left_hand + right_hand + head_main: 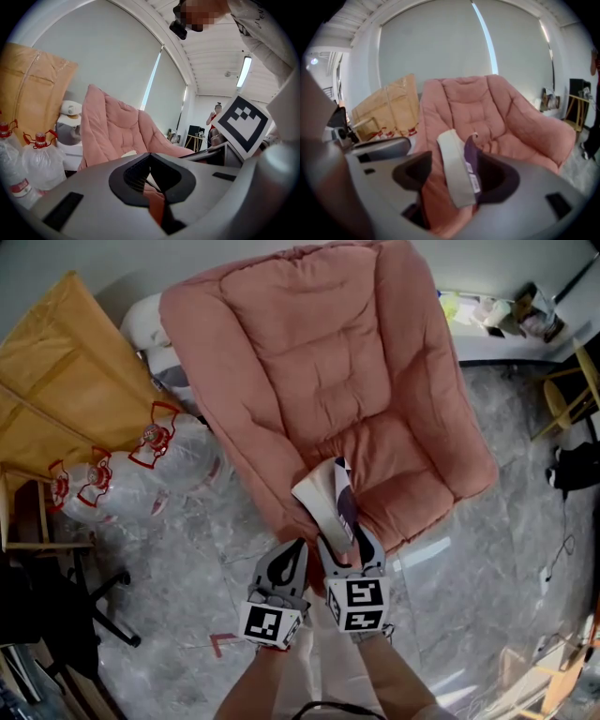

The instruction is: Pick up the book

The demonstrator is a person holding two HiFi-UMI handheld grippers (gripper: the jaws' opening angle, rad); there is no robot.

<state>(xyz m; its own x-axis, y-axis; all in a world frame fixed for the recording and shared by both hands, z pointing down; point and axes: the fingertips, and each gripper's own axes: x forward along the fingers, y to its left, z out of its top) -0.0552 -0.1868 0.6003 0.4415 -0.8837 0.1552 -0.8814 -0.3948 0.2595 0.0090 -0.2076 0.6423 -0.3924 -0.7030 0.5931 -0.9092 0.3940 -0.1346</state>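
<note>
A thick book (328, 507) with a pale cover and purple back stands tilted on the front edge of the pink cushioned chair (356, 362). My right gripper (345, 540) is open around it. In the right gripper view the book (457, 171) leans against the right-hand pad while the left-hand pad (415, 173) stands apart from it. My left gripper (298, 549) sits just left of the book, jaws shut with nothing in them. Seen from the left gripper view, its tips (150, 157) meet in front of the chair (112, 136).
Large water bottles (141, 474) with red handles lie left of the chair, beside a yellow-brown padded bag (66, 381). An office chair base (94, 606) is at the lower left. A wooden stool (567, 399) and a cluttered ledge (497, 315) are at the right. The floor is grey marble.
</note>
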